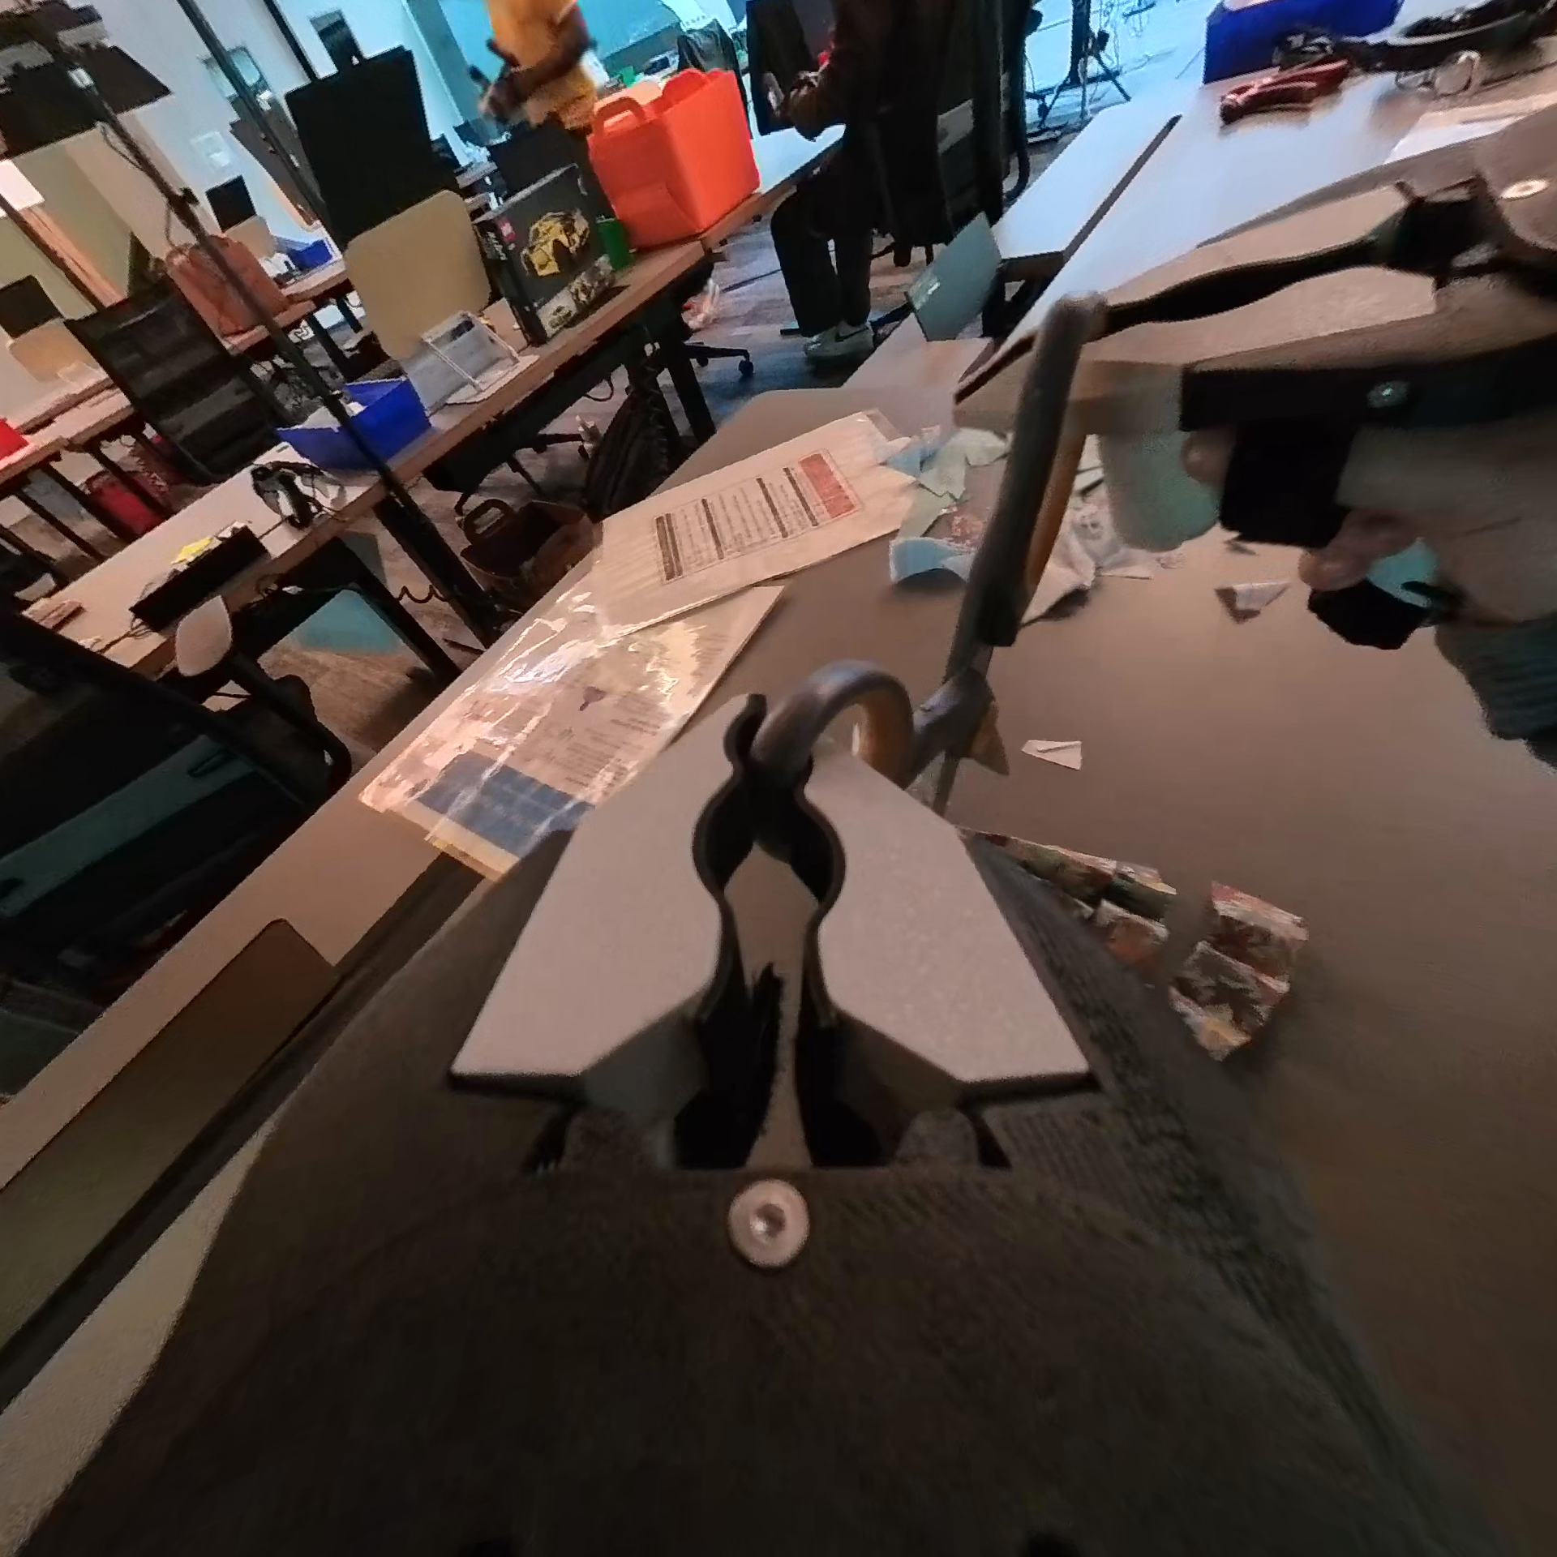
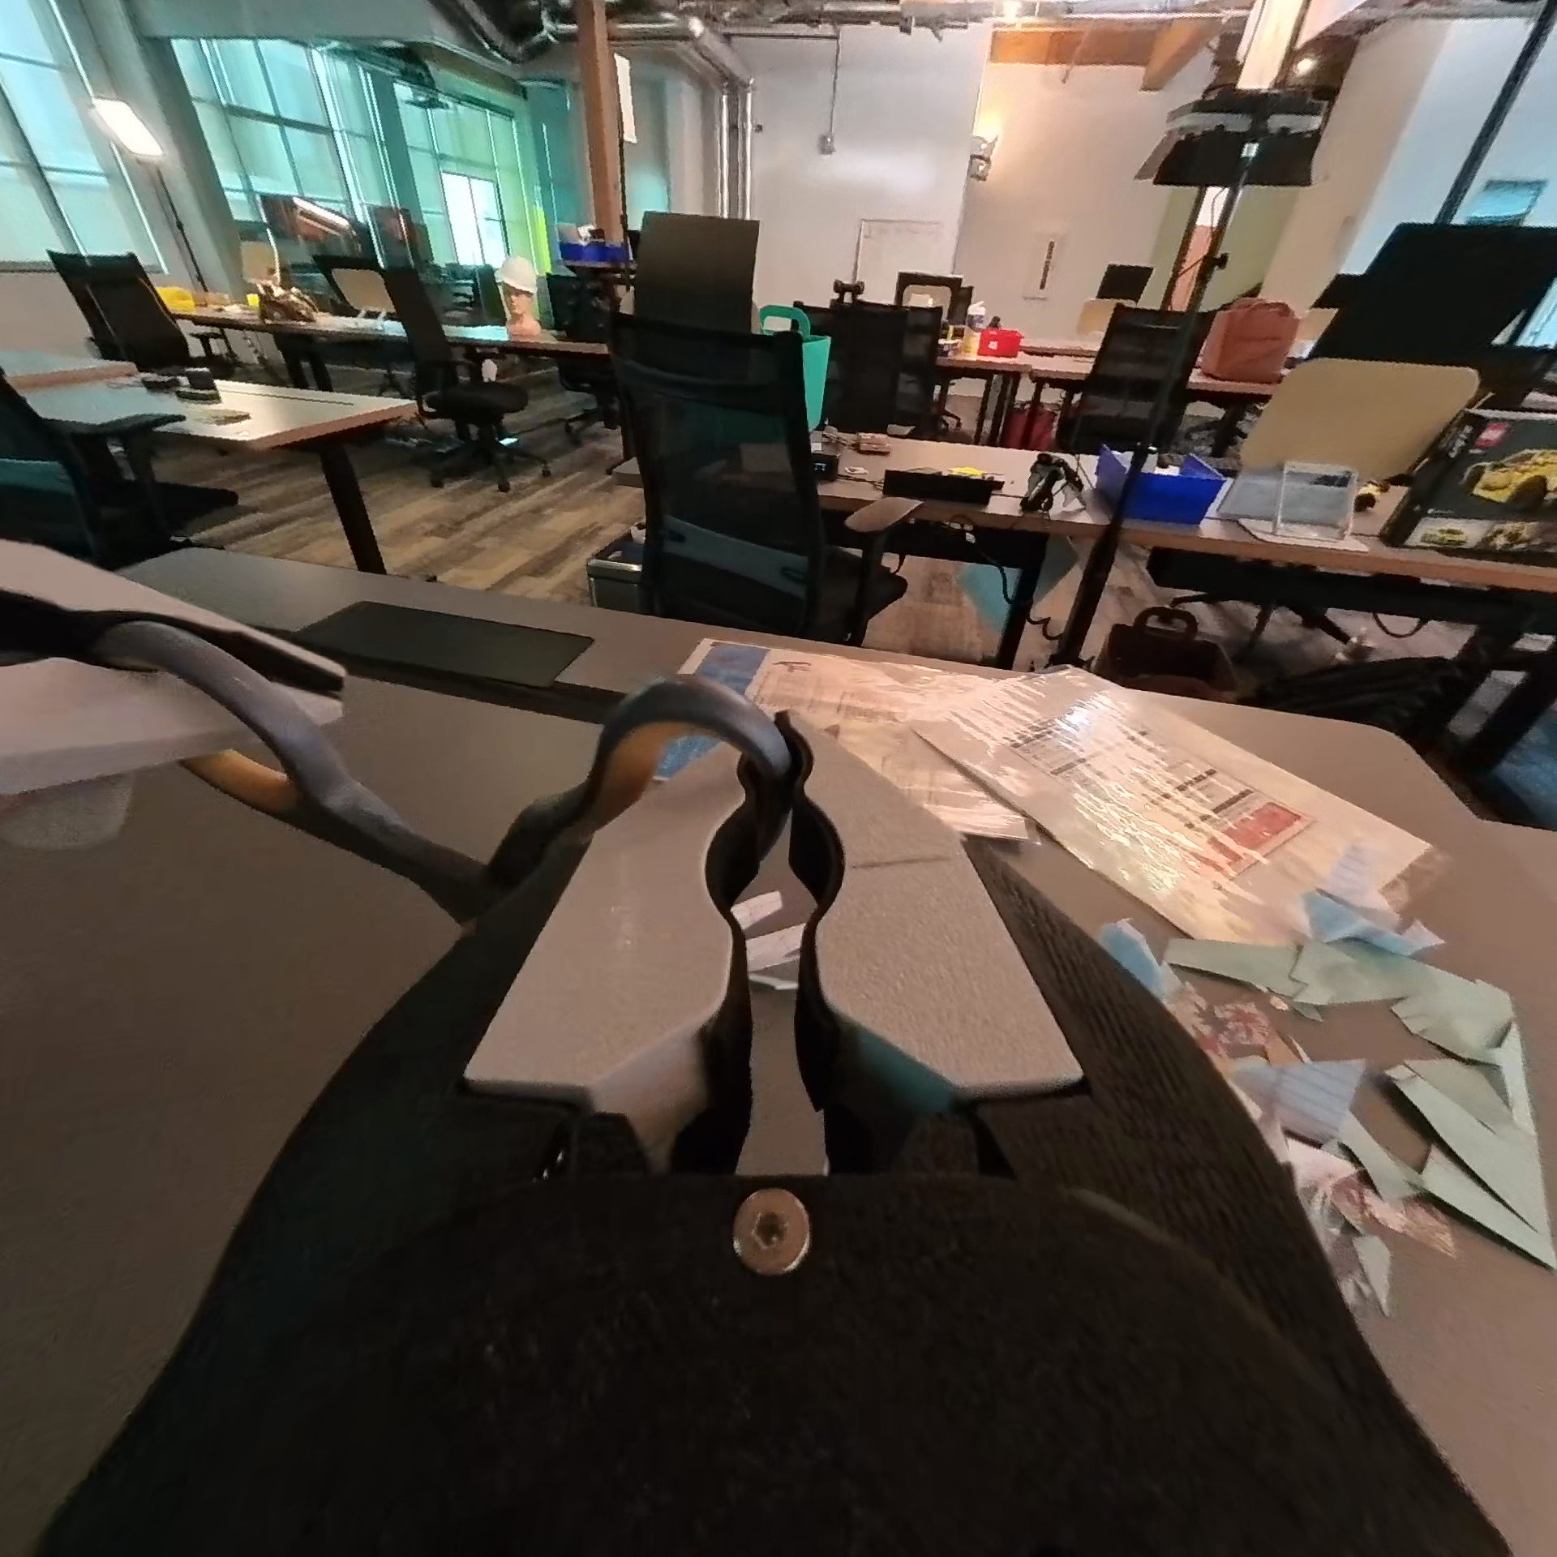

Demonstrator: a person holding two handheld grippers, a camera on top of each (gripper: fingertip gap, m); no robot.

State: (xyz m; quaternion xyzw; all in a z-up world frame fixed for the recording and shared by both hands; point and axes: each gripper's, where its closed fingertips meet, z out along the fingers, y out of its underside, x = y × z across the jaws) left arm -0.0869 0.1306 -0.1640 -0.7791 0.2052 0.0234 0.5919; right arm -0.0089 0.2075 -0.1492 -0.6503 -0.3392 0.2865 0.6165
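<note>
A pair of scissors [image 1: 981,581] with blue-grey handles lined in orange is held above the dark table [image 1: 1264,800], one handle in each gripper. My left gripper [image 1: 771,754] is shut on one handle loop [image 1: 842,695]. My right gripper [image 1: 1087,316] shows at the upper right of the left wrist view, shut on the end of the other handle. In the right wrist view my right gripper [image 2: 782,758] pinches its loop [image 2: 691,703]. My left gripper [image 2: 126,644] grips the other handle at the far left. The handles are spread wide apart.
Patterned paper pieces [image 1: 1230,969] and small scraps lie on the table by the left gripper. Blue-green paper scraps [image 2: 1415,1028] lie to the right. Laminated sheets [image 2: 1120,783] lie at the far side. Chairs, desks and people are beyond the table edge.
</note>
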